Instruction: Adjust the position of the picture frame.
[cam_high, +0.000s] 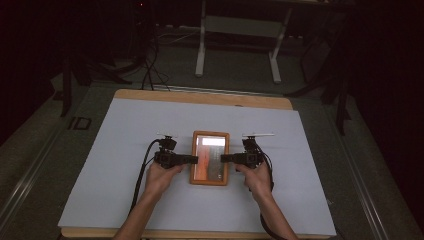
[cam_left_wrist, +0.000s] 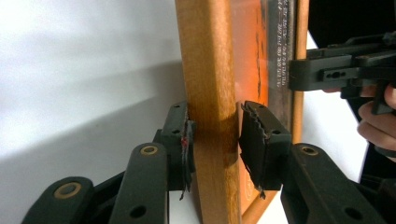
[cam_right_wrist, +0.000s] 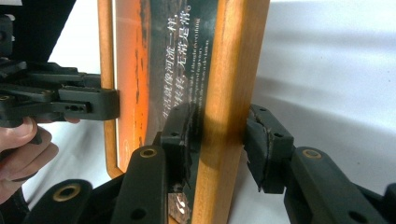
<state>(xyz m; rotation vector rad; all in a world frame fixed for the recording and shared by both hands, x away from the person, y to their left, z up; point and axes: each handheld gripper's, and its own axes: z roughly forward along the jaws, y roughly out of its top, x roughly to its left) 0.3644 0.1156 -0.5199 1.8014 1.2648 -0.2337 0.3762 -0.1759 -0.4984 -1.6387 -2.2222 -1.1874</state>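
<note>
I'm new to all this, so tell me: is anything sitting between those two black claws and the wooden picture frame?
Nothing visible. The left gripper straddles one side rail of the wooden frame, the right gripper the opposite rail, with only slim gaps at the outer pads.

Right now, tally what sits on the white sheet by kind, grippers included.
Wooden picture frame: 1
Black two-jaw grippers: 2, left gripper and right gripper
Total: 3
</note>
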